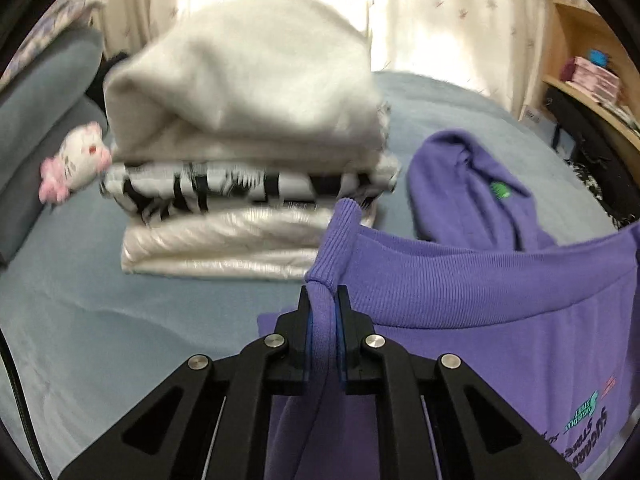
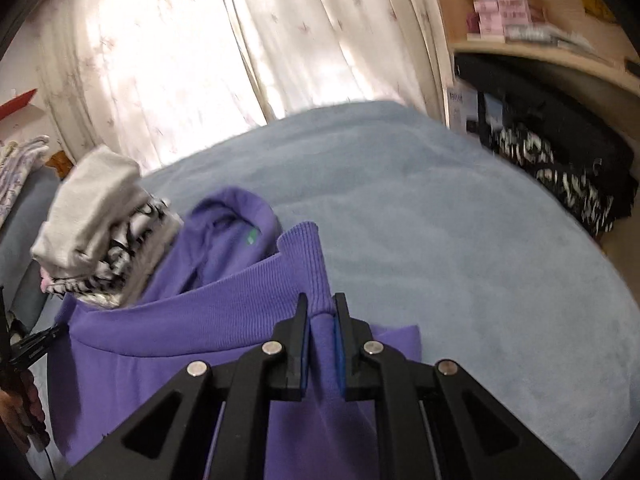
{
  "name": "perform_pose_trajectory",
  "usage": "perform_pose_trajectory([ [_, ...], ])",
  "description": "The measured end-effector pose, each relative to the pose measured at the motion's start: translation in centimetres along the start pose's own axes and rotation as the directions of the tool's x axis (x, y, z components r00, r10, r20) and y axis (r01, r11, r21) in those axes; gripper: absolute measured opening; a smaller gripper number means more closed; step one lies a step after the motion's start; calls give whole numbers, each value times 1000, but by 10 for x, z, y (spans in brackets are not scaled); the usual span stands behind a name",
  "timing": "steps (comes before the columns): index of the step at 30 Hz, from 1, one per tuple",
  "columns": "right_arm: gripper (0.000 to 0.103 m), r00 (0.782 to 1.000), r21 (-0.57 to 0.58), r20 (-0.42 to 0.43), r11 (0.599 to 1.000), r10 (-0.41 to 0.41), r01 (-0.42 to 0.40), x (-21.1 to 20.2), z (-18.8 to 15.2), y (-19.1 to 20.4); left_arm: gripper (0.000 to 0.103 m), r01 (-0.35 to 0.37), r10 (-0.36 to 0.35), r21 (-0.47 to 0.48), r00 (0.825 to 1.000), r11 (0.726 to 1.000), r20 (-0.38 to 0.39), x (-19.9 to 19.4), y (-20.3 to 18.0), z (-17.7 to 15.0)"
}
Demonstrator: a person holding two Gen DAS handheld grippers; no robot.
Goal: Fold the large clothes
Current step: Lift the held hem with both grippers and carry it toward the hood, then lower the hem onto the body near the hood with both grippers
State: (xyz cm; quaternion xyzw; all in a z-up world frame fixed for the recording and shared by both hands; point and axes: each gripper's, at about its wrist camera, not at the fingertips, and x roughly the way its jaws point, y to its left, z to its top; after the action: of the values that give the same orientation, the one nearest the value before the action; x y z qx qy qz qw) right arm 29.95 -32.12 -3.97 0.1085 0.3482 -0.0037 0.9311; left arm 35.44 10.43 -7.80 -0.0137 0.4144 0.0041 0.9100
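Note:
A purple hoodie (image 1: 500,312) with a ribbed hem and printed lettering lies on the blue bed (image 1: 80,300), its hood (image 1: 460,184) spread out farther back. My left gripper (image 1: 324,300) is shut on the left corner of the ribbed hem, which is raised off the bed. In the right wrist view the same hoodie (image 2: 160,360) hangs between both hands, and my right gripper (image 2: 320,308) is shut on the hem's right corner. The left gripper (image 2: 36,346) shows at that view's left edge, held in a hand.
A stack of folded clothes (image 1: 248,160), white on top and black-and-white striped below, sits on the bed behind the hoodie. A pink-and-white plush toy (image 1: 76,160) lies to its left. Curtains (image 2: 200,40) hang behind; a wooden shelf (image 2: 540,48) and dark patterned clothing (image 2: 560,176) are at the right.

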Motion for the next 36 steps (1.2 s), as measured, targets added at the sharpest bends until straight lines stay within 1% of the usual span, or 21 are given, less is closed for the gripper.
perform_pose_trajectory([
  [1,9,1000,3,-25,1000,-14,14,11,-2,2,7,-3,3,-9,1000,1000,-24,10,2,-5],
  [2,9,997,5,-68,999,-39,39,28,-7,0,7,-9,8,-23,999,1000,-49,21,5,-10],
  [4,9,986,13,-147,997,-76,79,60,-20,-7,7,-18,15,-40,996,999,-86,43,8,-20],
  [6,9,977,33,-198,996,-77,86,80,-34,-19,8,-20,15,-49,996,999,-93,57,11,-28],
  [7,9,976,49,-207,996,-63,74,88,-41,-25,8,-15,10,-55,996,998,-85,59,12,-31],
  [9,9,981,56,-188,997,-49,61,87,-44,-27,8,2,-7,-75,998,997,-69,62,16,-36],
  [12,11,981,63,-192,997,-30,42,85,-43,-30,11,23,-28,-87,998,996,-59,59,20,-39],
  [13,15,980,72,-200,997,-12,27,84,-42,-31,12,31,-36,-91,998,995,-56,56,22,-39],
  [15,18,977,101,-214,995,4,18,77,-38,-33,22,39,-43,-89,998,995,-41,47,23,-39],
  [17,20,979,102,-202,994,-7,28,64,-34,-32,25,31,-32,-79,999,996,-17,33,25,-38],
  [20,20,990,44,-140,999,-15,21,42,-28,-14,25,22,-19,-57,999,998,44,9,26,-34],
  [22,20,994,7,-114,1000,2,-1,33,-24,0,25,27,-23,-52,997,998,70,-1,24,-27],
  [23,20,993,-3,-111,1000,27,-28,31,-23,10,22,32,-29,-45,997,998,75,-4,22,-25],
  [24,20,992,-7,-114,998,57,-58,32,-22,18,18,43,-41,-22,996,999,75,-5,16,-22],
  [25,20,990,-11,-118,997,77,-78,34,-21,26,15,44,-44,-1,997,999,69,-3,8,-20],
  [26,20,988,-21,-125,996,86,-90,37,-22,35,10,42,-43,14,997,999,64,0,2,-18],
  [29,20,984,-75,-154,992,94,-106,53,-28,65,10,37,-39,56,999,998,34,14,-19,-14],
  [30,20,982,-85,-168,991,91,-106,61,-31,72,10,26,-28,66,999,997,26,21,-25,-15],
  [32,20,980,-93,-188,992,66,-85,74,-36,74,10,-8,7,80,1000,997,11,35,-33,-14],
  [34,20,983,-105,-186,994,-1,-18,85,-41,66,10,-57,60,75,997,996,-38,57,-27,-14],
  [36,20,981,-105,-161,990,-107,90,93,-43,44,6,-29,30,6,996,1000,-83,71,-11,-16],
])
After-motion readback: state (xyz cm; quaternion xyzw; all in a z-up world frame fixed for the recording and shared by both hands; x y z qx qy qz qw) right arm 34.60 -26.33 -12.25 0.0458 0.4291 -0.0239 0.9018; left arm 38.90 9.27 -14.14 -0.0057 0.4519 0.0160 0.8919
